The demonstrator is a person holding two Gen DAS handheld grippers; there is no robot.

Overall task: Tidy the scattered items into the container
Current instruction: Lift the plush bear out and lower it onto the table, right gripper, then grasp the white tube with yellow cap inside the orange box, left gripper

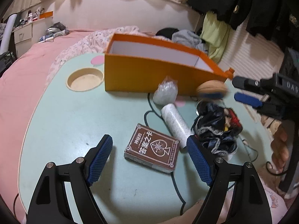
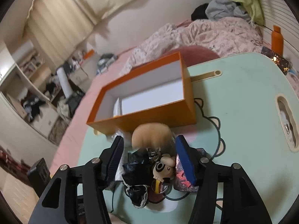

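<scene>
Underneath, mint table (image 1: 74, 115); pink bed (image 1: 28, 71).

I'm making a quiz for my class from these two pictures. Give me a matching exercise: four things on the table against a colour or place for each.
Things:
1. box
2. card deck
3. white tube
4. tan plush

Descriptions:
A. brown, lying between the left gripper's open fingers
B. orange outside, white inside
C. blurred, just in front of the box wall
D. lying flat between the deck and the dark bundle

Pairs: 1-B, 2-A, 3-D, 4-C
</scene>
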